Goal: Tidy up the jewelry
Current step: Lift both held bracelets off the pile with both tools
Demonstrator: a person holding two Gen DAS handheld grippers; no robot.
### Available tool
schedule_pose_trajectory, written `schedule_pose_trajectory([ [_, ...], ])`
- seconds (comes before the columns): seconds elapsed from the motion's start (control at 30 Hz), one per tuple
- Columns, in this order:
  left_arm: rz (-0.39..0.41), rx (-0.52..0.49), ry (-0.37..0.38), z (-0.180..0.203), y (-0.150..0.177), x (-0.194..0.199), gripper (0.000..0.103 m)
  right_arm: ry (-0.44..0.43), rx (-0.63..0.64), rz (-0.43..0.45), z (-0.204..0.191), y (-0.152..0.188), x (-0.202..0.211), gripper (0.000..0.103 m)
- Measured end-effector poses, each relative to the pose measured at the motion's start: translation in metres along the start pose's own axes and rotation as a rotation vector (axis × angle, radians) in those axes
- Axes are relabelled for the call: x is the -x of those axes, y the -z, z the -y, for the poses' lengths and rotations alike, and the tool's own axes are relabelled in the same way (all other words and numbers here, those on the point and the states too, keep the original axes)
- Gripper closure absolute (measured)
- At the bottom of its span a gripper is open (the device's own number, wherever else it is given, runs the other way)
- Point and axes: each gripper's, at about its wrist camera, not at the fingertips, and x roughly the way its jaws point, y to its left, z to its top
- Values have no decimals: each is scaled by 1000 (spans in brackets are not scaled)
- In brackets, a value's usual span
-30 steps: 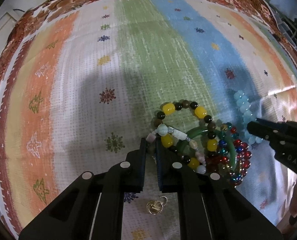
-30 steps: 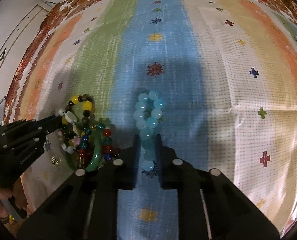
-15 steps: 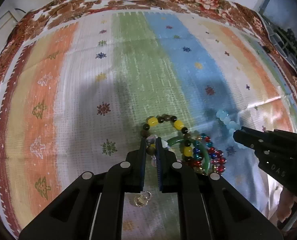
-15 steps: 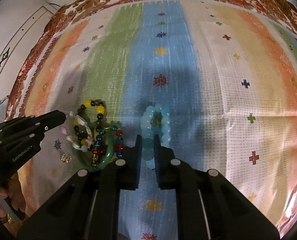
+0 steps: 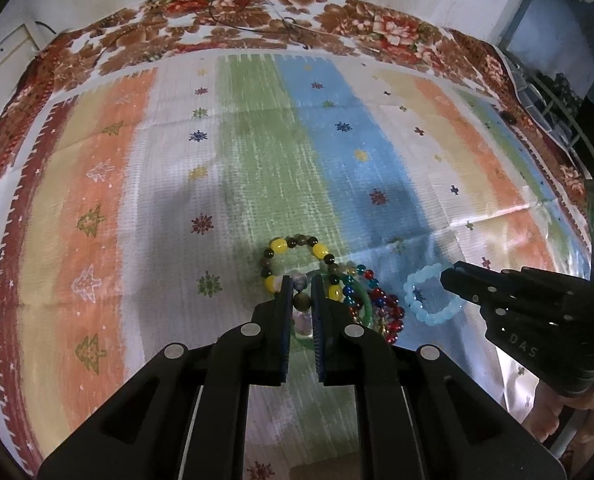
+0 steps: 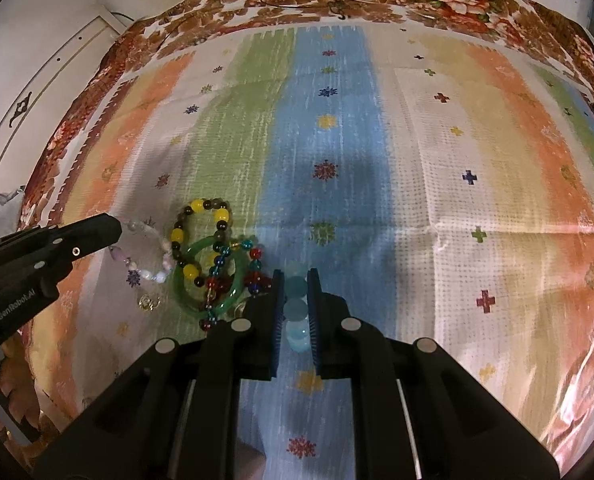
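Bracelets in a heap on the striped cloth (image 5: 257,168), both grippers closed on beads

Left gripper (image 5: 299,296) pinches the pale mixed-bead bracelet (image 6: 153,256); right gripper (image 6: 295,292) clamps the light-blue bead bracelet (image 5: 431,300). Three more lie overlapping between them: one yellow-and-dark bead bracelet (image 6: 201,220), one green bangle (image 6: 233,292), one red-and-blue strand (image 5: 381,300). One small gold ring (image 6: 149,302) sits beside the heap. Gripper bodies read "GenRobot.AI" and "DAS".

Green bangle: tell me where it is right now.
In the right wrist view the green bangle lies on the striped cloth, left of the right gripper, tangled with the yellow-and-brown bead bracelet and red-blue beads.
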Motion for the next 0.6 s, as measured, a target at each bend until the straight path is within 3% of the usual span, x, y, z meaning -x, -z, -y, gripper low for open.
schedule_pose_trajectory([
  [0.6,75,-2,53,11,27,56,94,-10,21,153,-11,27,73,90],
])
